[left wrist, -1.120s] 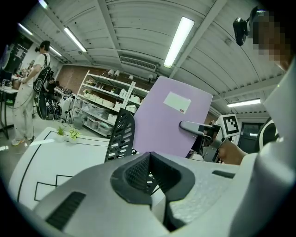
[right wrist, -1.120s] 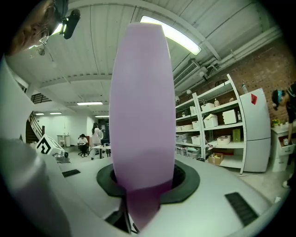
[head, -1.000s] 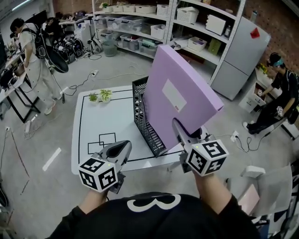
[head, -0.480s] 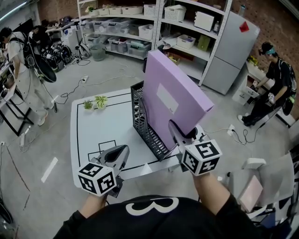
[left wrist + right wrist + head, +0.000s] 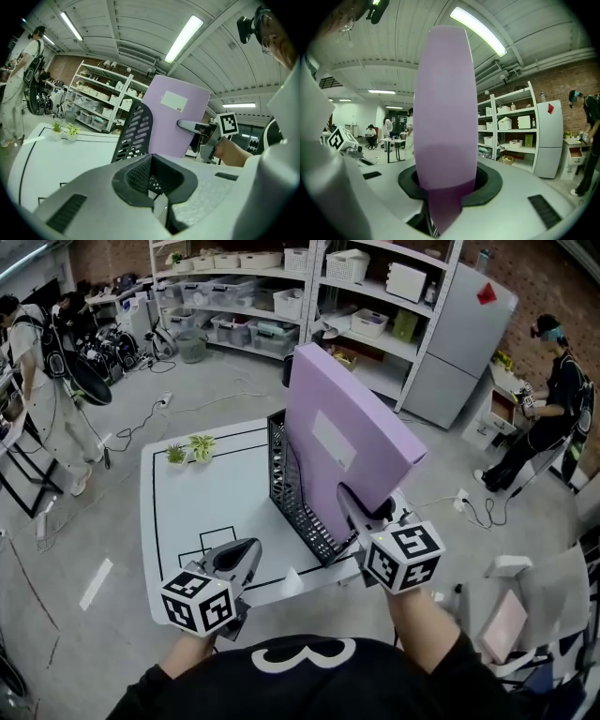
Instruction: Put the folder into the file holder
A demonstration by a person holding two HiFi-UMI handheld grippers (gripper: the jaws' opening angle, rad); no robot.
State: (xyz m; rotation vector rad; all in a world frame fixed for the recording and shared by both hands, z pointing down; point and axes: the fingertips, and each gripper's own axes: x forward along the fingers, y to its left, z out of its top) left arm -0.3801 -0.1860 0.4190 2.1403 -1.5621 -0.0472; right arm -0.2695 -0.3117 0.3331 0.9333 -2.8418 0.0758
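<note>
My right gripper (image 5: 352, 499) is shut on the near edge of a large purple folder (image 5: 345, 432), which stands tilted to the right over the table. The right gripper view is filled by the folder's spine (image 5: 445, 117), which runs up from between the jaws of that gripper (image 5: 445, 190). A black mesh file holder (image 5: 292, 491) stands on the white table (image 5: 202, 498). The folder's lower edge is at the holder's right side, and I cannot tell if it is inside. My left gripper (image 5: 249, 549) hovers shut and empty at the table's front edge. From it I see the holder (image 5: 133, 133) in front of the folder (image 5: 176, 115).
Two small potted plants (image 5: 187, 447) sit at the table's far left corner. Black lines mark rectangles on the tabletop. Shelving (image 5: 356, 296) and a grey cabinet (image 5: 459, 334) stand behind. People stand at the far left and far right, and a white chair (image 5: 525, 606) is at my right.
The folder has come slightly left and more upright against the holder. My left gripper has hardly moved.
</note>
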